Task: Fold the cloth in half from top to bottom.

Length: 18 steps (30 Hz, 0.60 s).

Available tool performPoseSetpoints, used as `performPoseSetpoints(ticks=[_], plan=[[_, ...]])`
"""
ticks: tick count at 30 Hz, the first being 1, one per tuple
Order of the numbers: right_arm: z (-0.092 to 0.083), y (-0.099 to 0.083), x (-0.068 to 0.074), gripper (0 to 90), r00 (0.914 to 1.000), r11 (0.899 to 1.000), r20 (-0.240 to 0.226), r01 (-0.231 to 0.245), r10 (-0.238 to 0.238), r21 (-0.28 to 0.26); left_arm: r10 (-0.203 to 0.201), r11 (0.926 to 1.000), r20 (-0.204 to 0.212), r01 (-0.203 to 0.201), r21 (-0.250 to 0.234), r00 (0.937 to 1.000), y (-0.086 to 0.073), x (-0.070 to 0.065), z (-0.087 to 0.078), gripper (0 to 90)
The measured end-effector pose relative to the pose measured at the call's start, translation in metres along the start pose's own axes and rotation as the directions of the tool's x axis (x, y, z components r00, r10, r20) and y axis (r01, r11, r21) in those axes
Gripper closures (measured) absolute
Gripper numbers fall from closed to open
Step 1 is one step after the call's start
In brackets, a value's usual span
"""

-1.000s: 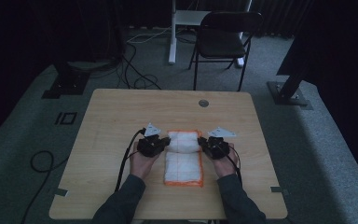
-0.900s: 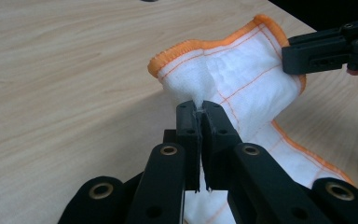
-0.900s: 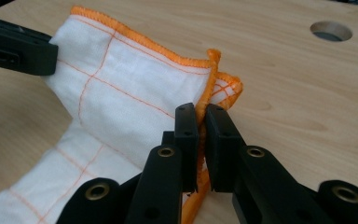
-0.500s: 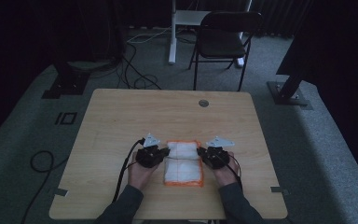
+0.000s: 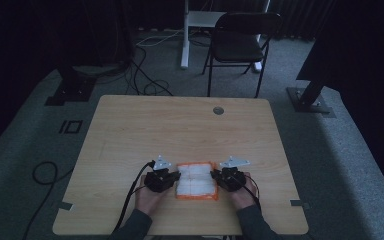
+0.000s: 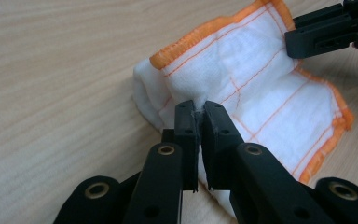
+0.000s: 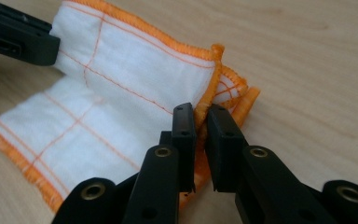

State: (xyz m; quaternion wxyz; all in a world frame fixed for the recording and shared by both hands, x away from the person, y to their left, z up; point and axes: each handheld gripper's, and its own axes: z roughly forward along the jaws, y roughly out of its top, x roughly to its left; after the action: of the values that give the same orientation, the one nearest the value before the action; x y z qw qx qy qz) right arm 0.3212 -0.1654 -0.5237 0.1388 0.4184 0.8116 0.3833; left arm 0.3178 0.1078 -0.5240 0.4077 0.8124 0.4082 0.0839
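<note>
High view: cloth (image 5: 196, 180) mid-fold on table (image 5: 180, 125); left gripper (image 6: 198, 108) pinches white fold, right gripper (image 7: 201, 113) orange hem. Next: lay flat, release together.

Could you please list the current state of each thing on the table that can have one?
White cloth with orange stitched border: folded, lying flat on the table, pinched at both side edges.
Left gripper: jaws shut on the cloth's folded white edge.
Right gripper: jaws shut on the cloth's orange-hemmed edge.
Light wooden table: bears the cloth near its front edge.
</note>
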Motion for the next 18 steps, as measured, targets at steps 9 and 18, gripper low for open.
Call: performPoseSetpoints(ticks=[9,18], plan=[[0.001,-0.006,0.001,70.7,1.0,0.999,-0.004,-0.004,0.005,0.039,0.008,0.9994,-0.012,-0.008,0.032,0.9999,-0.01,-0.004,0.0,80.2],[0.003,-0.014,0.0,61.0,0.9999,0.997,-0.004,-0.013,0.014,0.078,0.045,0.9979,-0.036,-0.044,0.048,0.9983,-0.02,-0.006,0.003,67.5]])
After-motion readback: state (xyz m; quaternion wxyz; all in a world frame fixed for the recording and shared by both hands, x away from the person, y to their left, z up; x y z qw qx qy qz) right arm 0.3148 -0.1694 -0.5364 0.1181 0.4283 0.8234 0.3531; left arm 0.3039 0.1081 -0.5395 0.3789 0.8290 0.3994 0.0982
